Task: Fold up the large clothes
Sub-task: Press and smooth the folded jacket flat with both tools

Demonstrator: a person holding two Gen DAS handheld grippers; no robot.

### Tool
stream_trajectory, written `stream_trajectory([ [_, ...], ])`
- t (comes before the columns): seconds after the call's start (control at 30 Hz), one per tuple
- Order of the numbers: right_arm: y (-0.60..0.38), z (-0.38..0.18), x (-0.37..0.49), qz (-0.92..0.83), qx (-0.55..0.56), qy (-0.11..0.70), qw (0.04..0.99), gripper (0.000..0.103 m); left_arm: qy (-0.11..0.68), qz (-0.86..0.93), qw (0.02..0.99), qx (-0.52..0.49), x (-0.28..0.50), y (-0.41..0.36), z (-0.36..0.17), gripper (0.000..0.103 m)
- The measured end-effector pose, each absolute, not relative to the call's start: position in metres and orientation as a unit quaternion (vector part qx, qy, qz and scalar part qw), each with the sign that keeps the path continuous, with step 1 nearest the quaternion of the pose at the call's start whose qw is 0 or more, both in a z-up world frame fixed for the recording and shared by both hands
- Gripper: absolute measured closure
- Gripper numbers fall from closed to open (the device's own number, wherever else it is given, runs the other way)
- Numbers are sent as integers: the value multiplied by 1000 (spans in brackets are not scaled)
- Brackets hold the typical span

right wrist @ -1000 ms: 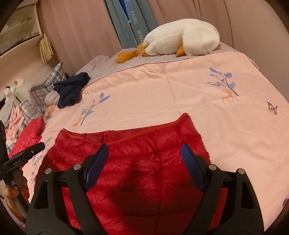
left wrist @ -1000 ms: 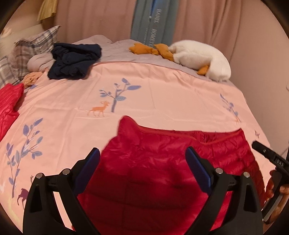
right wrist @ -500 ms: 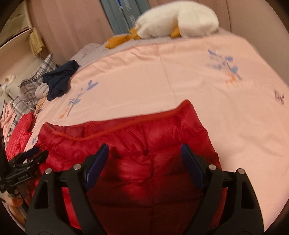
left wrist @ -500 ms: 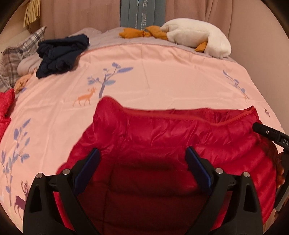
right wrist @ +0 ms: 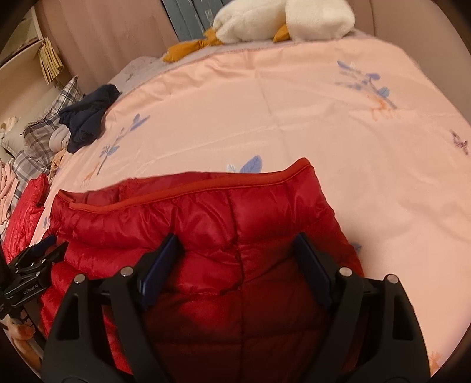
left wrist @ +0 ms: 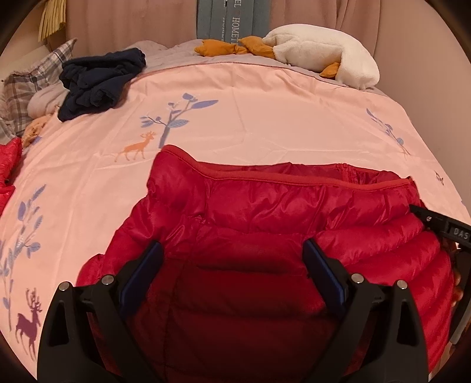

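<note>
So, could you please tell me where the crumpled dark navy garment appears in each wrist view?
Left wrist: the crumpled dark navy garment lies upper left on the pink printed bedspread, beside the plaid pillow.
Right wrist: it sits at the left edge, smaller.
Shared landmark: the white plush goose with orange feet at the top.

- A white plush goose (left wrist: pixel 321 56) is lying at the far end of my pink bedspread (left wrist: pixel 265 117).
- A navy garment (left wrist: pixel 100 79) is sitting crumpled beside a plaid pillow (left wrist: pixel 29 85).
</note>
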State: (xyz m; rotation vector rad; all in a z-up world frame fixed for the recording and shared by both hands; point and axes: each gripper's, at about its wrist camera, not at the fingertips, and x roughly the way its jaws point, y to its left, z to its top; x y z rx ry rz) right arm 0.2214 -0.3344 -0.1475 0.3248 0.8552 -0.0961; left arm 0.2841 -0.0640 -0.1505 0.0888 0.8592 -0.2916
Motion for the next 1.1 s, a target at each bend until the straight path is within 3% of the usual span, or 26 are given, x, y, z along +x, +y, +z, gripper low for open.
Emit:
stream_trajectory([
  [0.37, -303, -102, 152, -10, 127, 346, 929, 21, 371, -163, 913, 53, 226, -63, -117, 7],
  [1.1, -287, -141, 131, -13, 108, 379, 919, 20, 385, -174, 904, 68, 207, -73, -144, 7],
])
